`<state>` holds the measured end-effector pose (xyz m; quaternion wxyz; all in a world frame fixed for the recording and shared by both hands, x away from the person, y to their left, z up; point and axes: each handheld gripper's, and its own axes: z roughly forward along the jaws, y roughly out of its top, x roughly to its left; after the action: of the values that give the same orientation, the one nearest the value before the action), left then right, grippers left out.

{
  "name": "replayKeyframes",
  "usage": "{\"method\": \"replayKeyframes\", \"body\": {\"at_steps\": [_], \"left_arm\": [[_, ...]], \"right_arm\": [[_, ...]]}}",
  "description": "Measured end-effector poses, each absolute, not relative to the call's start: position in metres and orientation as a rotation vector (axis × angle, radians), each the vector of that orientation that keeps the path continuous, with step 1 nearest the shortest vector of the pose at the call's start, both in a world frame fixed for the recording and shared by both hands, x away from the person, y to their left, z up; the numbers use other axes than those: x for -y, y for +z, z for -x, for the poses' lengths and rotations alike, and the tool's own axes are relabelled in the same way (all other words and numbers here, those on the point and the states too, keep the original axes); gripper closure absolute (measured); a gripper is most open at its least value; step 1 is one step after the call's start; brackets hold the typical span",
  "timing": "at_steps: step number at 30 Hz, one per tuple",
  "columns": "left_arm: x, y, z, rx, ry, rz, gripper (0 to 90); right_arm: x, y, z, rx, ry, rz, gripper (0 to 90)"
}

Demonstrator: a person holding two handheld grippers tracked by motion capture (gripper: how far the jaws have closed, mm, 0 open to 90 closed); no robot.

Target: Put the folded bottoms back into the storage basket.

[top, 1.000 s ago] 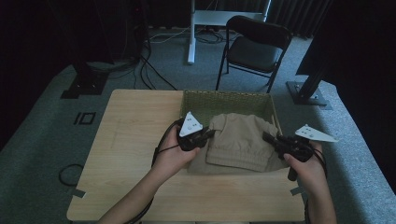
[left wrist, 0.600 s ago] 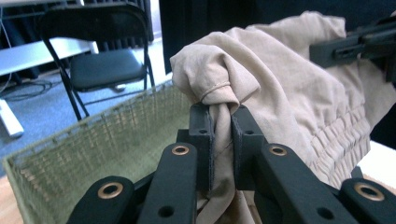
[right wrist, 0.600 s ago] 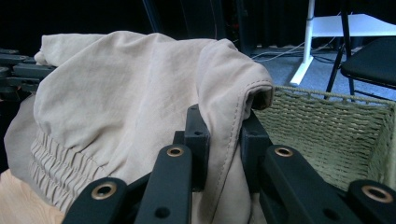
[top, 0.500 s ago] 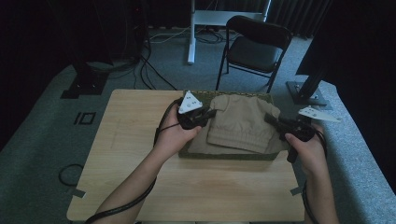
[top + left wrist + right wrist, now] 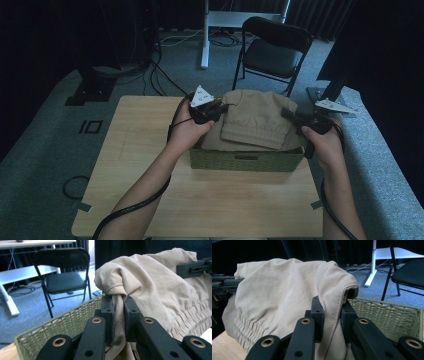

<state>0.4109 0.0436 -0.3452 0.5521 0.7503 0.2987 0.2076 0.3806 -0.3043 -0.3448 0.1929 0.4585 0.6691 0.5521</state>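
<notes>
Left gripper: my left gripper (image 5: pixel 214 110) is clamped on a bunched corner of the beige cotton garment with the gathered elastic waistband (image 5: pixel 255 120); in the left gripper view the cloth (image 5: pixel 150 282) is squeezed into a thin twist between my jaws (image 5: pixel 119 315).

Left risk: that twist looks narrow, so I judge it could slide out if I pull sideways or jerk upward.

Garment: it hangs stretched between my two grippers, above the olive-green woven rectangular basket (image 5: pixel 247 161), its lower part draping down into it.

Basket: it sits on the pale wooden table (image 5: pixel 150 150); the rim (image 5: pixel 57 322) is just below my left jaws. If the drooping cloth snags the weave, I could drag or tip the basket.

Right gripper: my right gripper (image 5: pixel 295 116) is shut on a folded, stitched hem (image 5: pixel 332 305) of the same garment, with a thicker bite than the left.

Right risk: uneven grips mean one side may let go first, dropping the garment across the basket (image 5: pixel 387 317) edge.

Surroundings: a black folding chair (image 5: pixel 275 50) stands well behind the table, no hazard.
</notes>
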Motion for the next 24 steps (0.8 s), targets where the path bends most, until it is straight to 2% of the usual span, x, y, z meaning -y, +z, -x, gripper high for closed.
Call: {"method": "replayKeyframes", "body": {"at_steps": [9,24], "left_arm": [[-0.041,-0.372,-0.442,-0.784,0.485,-1.737,82.9],[-0.029,-0.418,-0.469,-0.86,0.497,-1.764,82.9]], "right_arm": [[0.302,-0.362,-0.412,-1.868,1.525,-1.332,78.3],[0.301,-0.417,-0.454,-1.878,1.419,-1.385,78.1]]}}
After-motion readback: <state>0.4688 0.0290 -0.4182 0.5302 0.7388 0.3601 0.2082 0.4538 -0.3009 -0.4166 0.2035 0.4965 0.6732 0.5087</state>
